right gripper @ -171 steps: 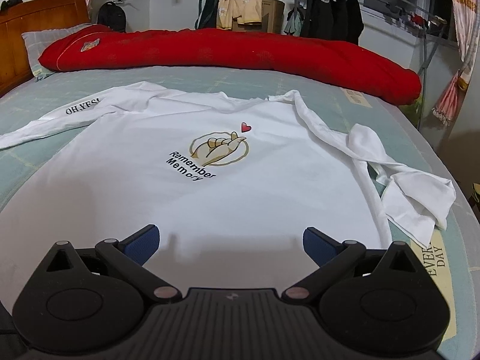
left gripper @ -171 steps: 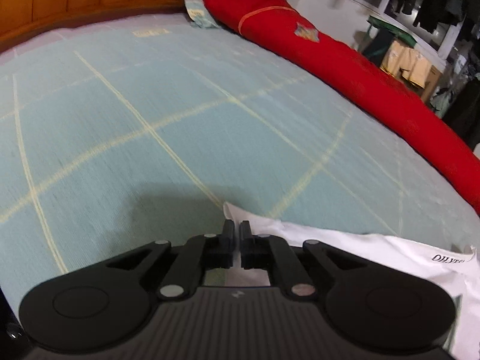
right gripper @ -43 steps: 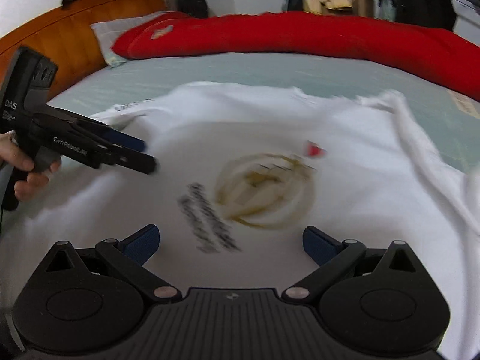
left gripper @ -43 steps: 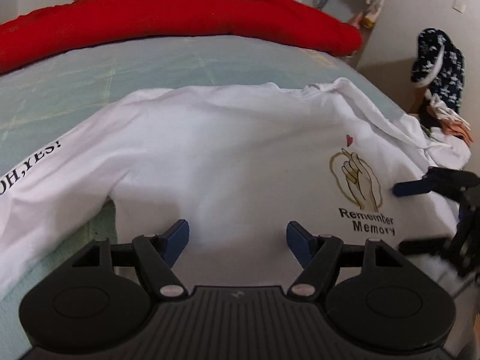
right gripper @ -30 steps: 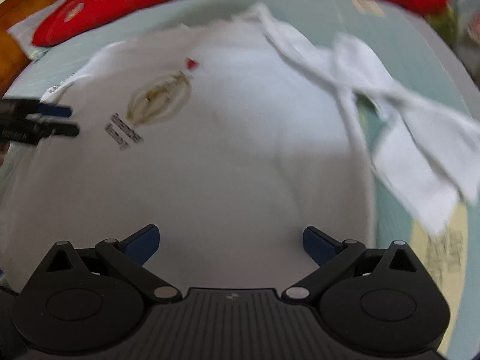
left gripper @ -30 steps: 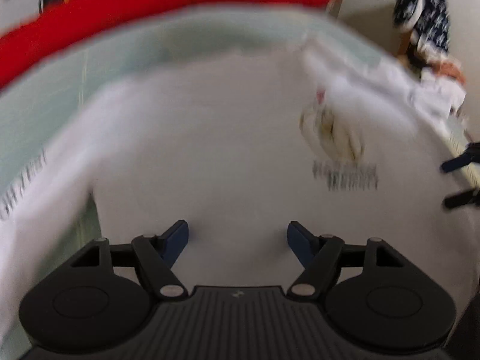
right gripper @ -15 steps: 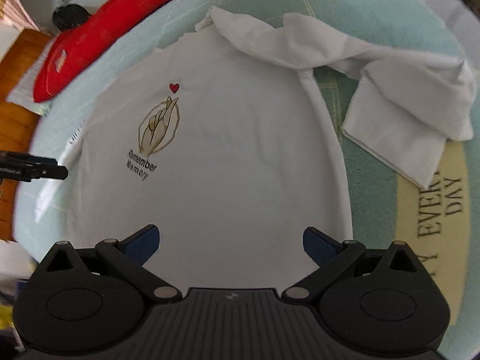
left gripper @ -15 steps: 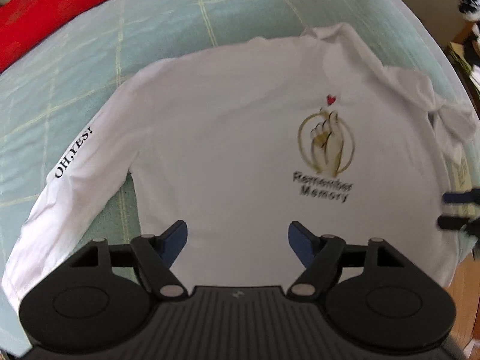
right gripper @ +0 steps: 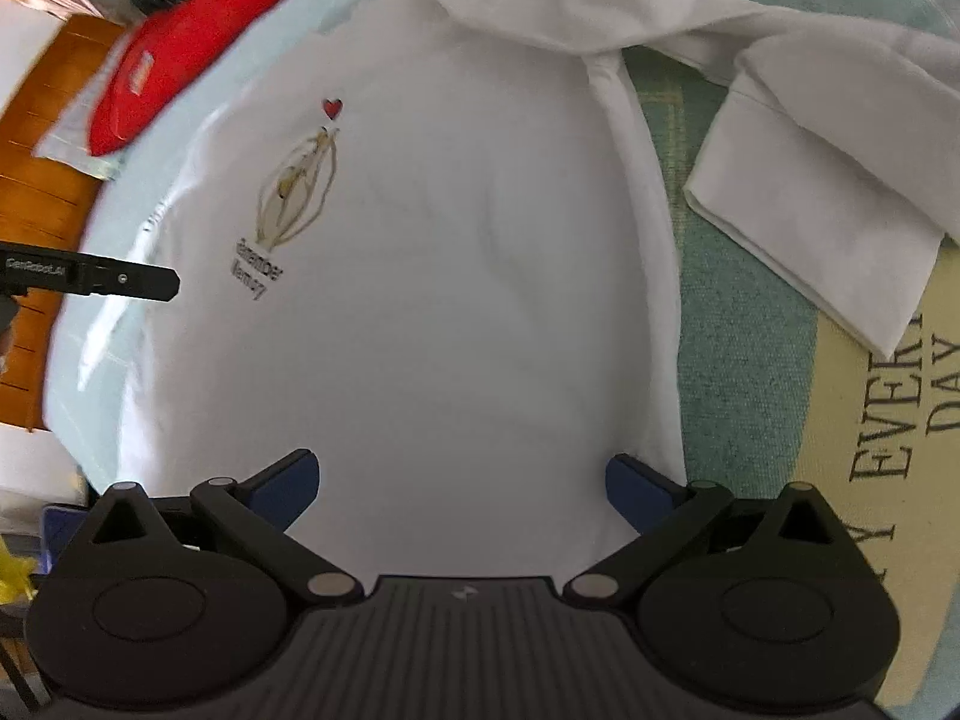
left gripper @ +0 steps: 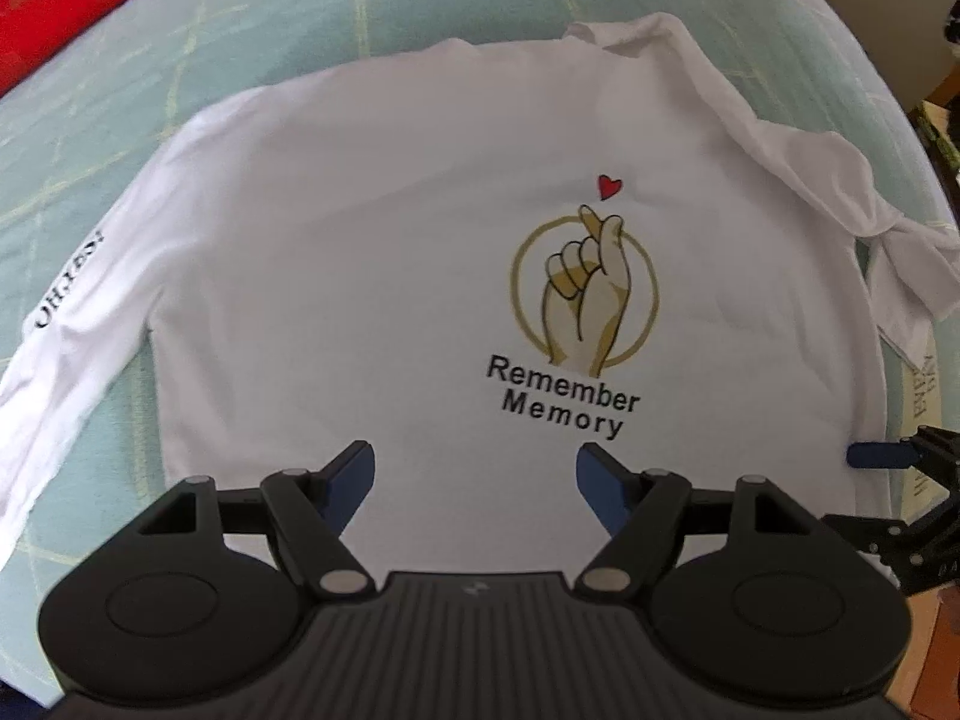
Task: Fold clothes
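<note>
A white long-sleeved shirt (left gripper: 372,252) with a gold hand print and the words "Remember Memory" lies spread flat, print up, on the bed. Its left sleeve (left gripper: 66,324) is stretched out; its right sleeve (right gripper: 828,180) lies crumpled and doubled over. My left gripper (left gripper: 474,474) hovers open above the shirt's lower hem, holding nothing. My right gripper (right gripper: 462,480) also hangs open above the hem near the shirt's right side seam. Each gripper shows at the other view's edge: the right gripper (left gripper: 870,480) and the left gripper (right gripper: 150,282).
The bed has a pale green checked sheet (left gripper: 252,18) with a cream strip bearing printed letters (right gripper: 900,450) along its edge. A long red bolster (right gripper: 174,54) lies at the far side, near a wooden headboard (right gripper: 36,192).
Both grippers have risen and tilted down, so the views went from low across the bed to looking down on the whole shirt. The left gripper, shut 5.7 s ago, is now open.
</note>
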